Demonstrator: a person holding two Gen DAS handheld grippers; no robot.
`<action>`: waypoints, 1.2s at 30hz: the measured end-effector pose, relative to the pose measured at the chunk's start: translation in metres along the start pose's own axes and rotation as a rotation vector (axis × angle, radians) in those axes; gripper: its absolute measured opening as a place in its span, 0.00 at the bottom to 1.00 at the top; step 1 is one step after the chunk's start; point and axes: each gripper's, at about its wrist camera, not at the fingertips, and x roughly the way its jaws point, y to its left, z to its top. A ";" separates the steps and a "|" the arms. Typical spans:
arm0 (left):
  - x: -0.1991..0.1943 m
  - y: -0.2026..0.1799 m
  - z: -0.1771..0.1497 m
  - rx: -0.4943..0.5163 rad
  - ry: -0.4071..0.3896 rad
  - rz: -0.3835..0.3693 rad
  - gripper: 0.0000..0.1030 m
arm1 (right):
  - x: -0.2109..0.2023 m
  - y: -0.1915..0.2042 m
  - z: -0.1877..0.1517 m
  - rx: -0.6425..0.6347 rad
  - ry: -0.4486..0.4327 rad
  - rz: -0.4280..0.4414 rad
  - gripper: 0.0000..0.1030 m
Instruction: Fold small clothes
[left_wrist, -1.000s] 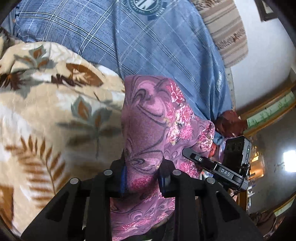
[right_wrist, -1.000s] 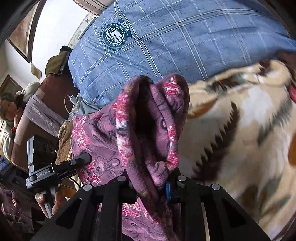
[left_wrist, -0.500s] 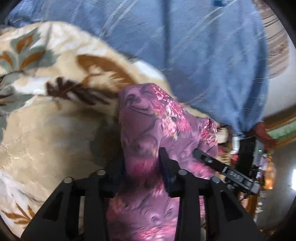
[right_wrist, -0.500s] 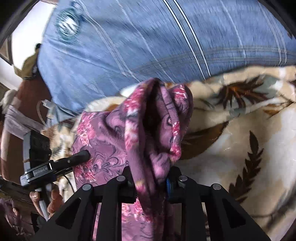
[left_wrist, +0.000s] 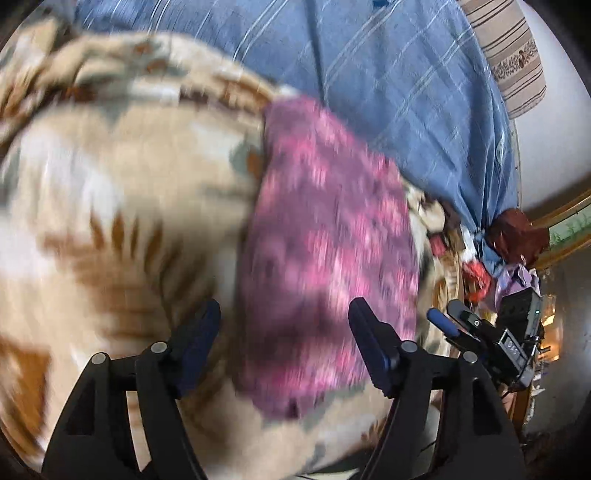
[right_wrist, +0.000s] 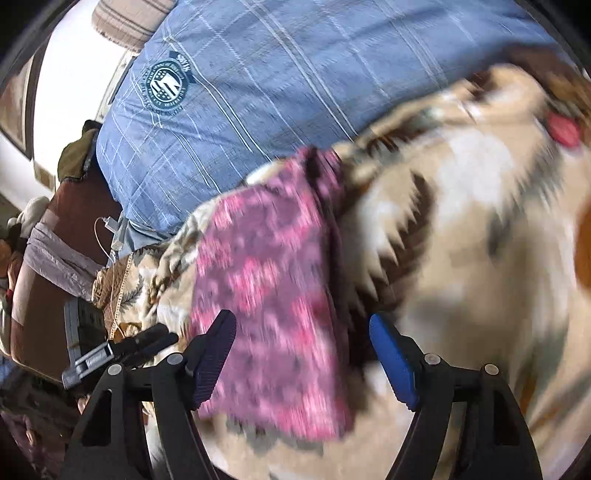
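Blanket: cream fleece blanket with brown and grey leaf print (left_wrist: 110, 206) covers the left and near ground, a soft bed for folding.
Left gripper: left gripper (left_wrist: 284, 332) hangs with jaws spread wide, clamping nothing, just above the cloth.
Garment: purple-and-pink floral fabric garment (left_wrist: 325, 236) lies as a narrow folded strip on the blanket, between both tongs, seemingly laid down to rest flat.
Right gripper: right gripper (right_wrist: 303, 343) likewise gapes apart, empty.
Pillow: blue checked pillow (right_wrist: 295, 74) lies far behind.

Your folded garment (left_wrist: 325, 251) lying on the blanket (left_wrist: 110, 221), pillow (left_wrist: 406, 92) behind it at twelve o'clock, your left gripper (left_wrist: 284, 332) and right gripper (right_wrist: 303, 343) each straddling its near edge
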 end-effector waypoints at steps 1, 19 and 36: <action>0.002 0.002 -0.008 -0.009 0.007 -0.002 0.70 | 0.002 -0.005 -0.012 0.021 0.009 0.011 0.72; 0.006 0.029 -0.037 -0.140 -0.056 -0.112 0.06 | 0.024 -0.024 -0.058 0.088 0.093 0.069 0.07; -0.024 0.007 -0.069 -0.014 -0.048 0.128 0.49 | 0.001 -0.004 -0.072 0.066 0.085 -0.066 0.54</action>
